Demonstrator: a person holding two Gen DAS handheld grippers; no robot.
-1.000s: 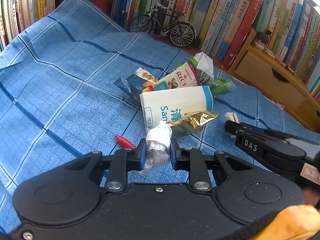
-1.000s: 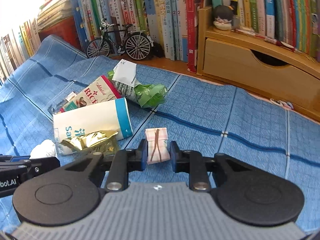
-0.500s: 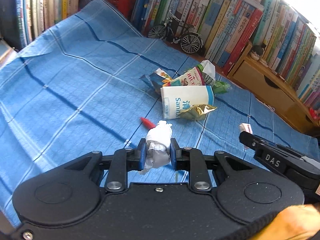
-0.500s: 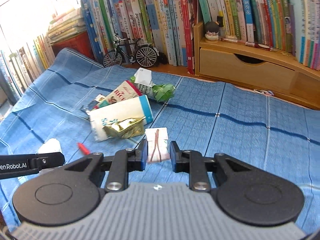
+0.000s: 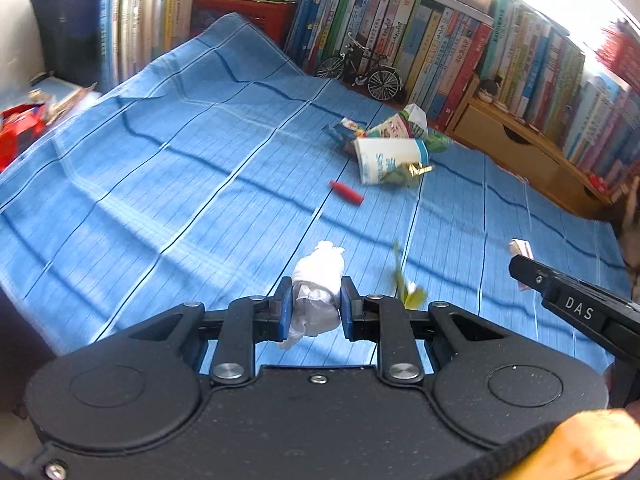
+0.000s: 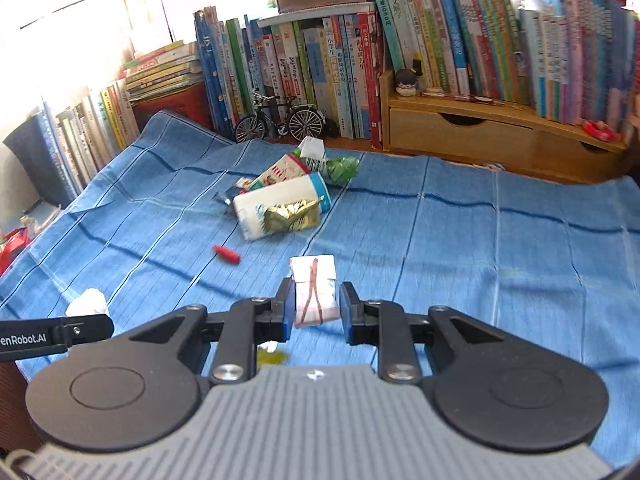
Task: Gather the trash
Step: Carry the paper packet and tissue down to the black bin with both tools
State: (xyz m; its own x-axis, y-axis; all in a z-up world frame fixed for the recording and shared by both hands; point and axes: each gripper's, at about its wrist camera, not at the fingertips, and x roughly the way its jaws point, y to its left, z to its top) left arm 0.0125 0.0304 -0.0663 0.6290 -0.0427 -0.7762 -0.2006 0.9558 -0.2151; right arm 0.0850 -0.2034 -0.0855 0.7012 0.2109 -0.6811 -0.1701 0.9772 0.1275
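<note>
Left gripper (image 5: 313,307) clamps crumpled white tissue wad (image 5: 318,280), long axis pointing forward; right gripper (image 6: 314,307) clamps pink-white sachet (image 6: 314,290), upright.

A crumpled white tissue wad (image 5: 318,294) sits pinched between the left tool's blue pads, raised clear of the blue cloth; a small pale packet with brown streaks (image 6: 314,290) stands upright, pinched in the right tool. Farther back on the cloth lies a heap: a white cup (image 6: 280,206) on its side, a gold foil wrapper (image 6: 290,216) against it, a printed carton (image 6: 280,170) and green wrapper (image 6: 342,168) behind; a small red piece (image 6: 226,255) lies apart, nearer.
</note>
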